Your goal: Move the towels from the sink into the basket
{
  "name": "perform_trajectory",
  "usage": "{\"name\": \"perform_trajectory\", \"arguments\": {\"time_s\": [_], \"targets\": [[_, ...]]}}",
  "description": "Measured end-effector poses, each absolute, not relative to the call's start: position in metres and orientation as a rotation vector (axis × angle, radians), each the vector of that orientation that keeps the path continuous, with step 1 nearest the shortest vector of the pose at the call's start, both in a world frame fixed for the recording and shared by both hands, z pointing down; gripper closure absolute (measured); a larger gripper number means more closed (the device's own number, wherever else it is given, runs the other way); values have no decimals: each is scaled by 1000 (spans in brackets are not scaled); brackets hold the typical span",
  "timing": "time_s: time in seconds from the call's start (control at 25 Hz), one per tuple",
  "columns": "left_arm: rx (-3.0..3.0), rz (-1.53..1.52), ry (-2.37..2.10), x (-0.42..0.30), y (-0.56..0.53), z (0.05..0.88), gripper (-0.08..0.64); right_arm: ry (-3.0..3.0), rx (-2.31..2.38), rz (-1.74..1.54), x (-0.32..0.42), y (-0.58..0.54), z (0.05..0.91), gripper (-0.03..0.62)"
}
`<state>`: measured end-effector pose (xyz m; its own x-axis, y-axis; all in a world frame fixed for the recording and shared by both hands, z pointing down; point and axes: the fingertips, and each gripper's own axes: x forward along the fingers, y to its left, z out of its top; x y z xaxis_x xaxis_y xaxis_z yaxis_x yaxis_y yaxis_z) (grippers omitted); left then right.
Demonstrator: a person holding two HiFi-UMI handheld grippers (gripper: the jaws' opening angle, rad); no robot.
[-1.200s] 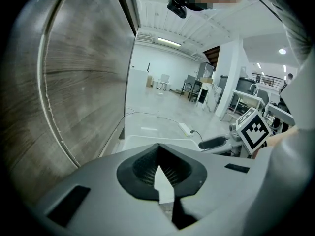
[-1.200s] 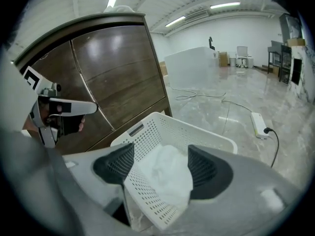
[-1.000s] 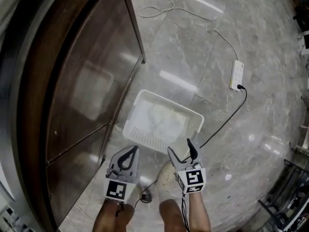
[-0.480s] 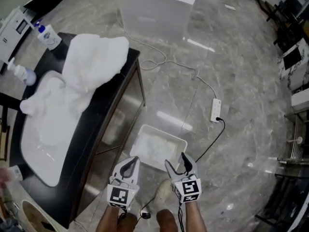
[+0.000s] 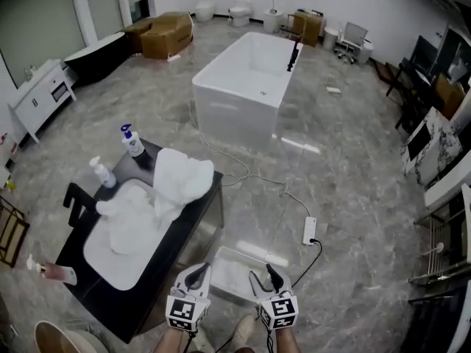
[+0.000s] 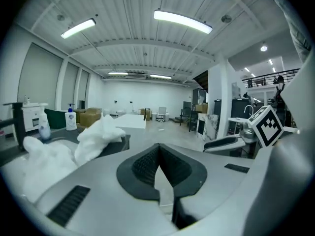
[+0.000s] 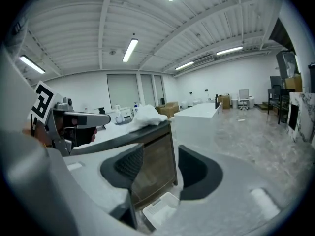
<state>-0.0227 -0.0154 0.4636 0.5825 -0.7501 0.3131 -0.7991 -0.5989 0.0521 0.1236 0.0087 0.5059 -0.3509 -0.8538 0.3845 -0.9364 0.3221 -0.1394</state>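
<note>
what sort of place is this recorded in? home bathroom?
Probably not a home: it looks like a bathroom-fixture showroom. A freestanding white bathtub stands on open floor, toilets line the far wall, and the sink with towels is a standalone unit.

The left gripper points out level across the room, its dark ribbed jaws closed tip to tip with nothing between them; to its left white towels lie heaped on a dark counter, one fold raised near the edge. Behind them stands a pump bottle; the right gripper with its marker cube shows at the right.
</note>
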Motion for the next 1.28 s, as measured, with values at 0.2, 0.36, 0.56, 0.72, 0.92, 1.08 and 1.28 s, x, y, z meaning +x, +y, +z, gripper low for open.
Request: {"name": "perform_trajectory", "arguments": {"time_s": [0.2, 0.36, 0.56, 0.72, 0.92, 1.08, 1.28], "targets": [[2646, 342, -1349, -33, 10, 384, 551, -2383, 1660, 430, 121, 32, 417, 381], [2672, 340, -1389, -37, 29, 341, 551, -2399, 1698, 350, 123, 51, 362, 410], [2703, 332, -1423, -39, 53, 309, 551, -2399, 1725, 258, 125, 75, 321, 463], [2691, 333, -1427, -38, 72, 303, 551, -2422, 1694, 232, 123, 97, 312, 518], [2679, 339, -1421, -30, 85, 308, 551, -2396, 1678, 229, 127, 113, 322, 590], [2697, 351, -1431, -20, 85, 304, 551, -2397, 1670, 214, 132, 106, 322, 591], [2697, 352, -1438, -11, 82, 302, 551, -2413, 1659, 190, 139, 94, 315, 591]]}}
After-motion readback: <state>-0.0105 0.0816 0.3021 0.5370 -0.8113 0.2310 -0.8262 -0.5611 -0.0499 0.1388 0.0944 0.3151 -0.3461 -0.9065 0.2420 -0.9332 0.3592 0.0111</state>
